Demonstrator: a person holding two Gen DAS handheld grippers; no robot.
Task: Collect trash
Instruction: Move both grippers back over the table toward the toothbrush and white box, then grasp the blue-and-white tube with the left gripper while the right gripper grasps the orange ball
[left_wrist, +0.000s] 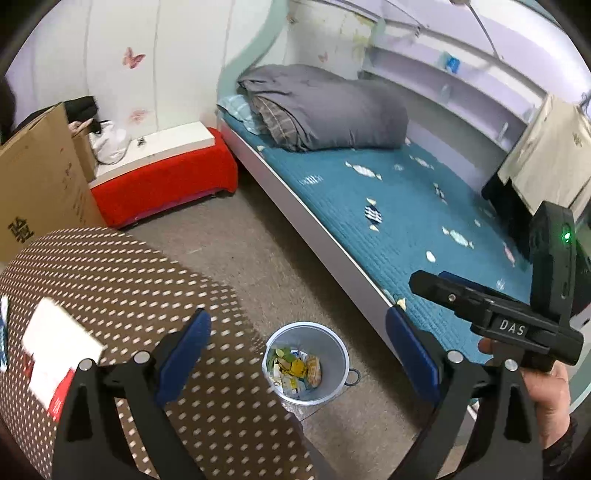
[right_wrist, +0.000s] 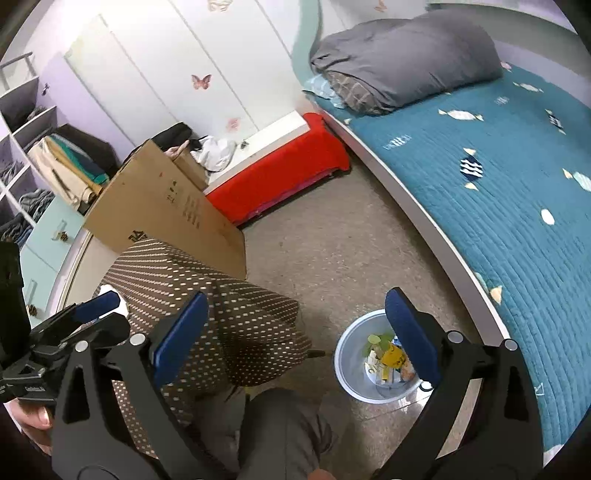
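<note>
The small round grey bin (left_wrist: 306, 363) stands on the speckled floor (left_wrist: 236, 236) between the polka-dot table (left_wrist: 122, 295) and the bed (left_wrist: 388, 206), holding crumpled yellow, green and white wrappers (left_wrist: 295, 369). Above it, the left gripper (left_wrist: 299, 350) and right gripper (right_wrist: 295, 332) both gape wide, blue pads empty, touching nothing.

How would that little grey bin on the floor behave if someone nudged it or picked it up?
The bin looks thin-walled and plastic, so probably light and easy to slide on the floor. It tapers toward its base, so a push near the rim might tip it. The wrappers inside cover only the bottom, adding little weight.
</note>
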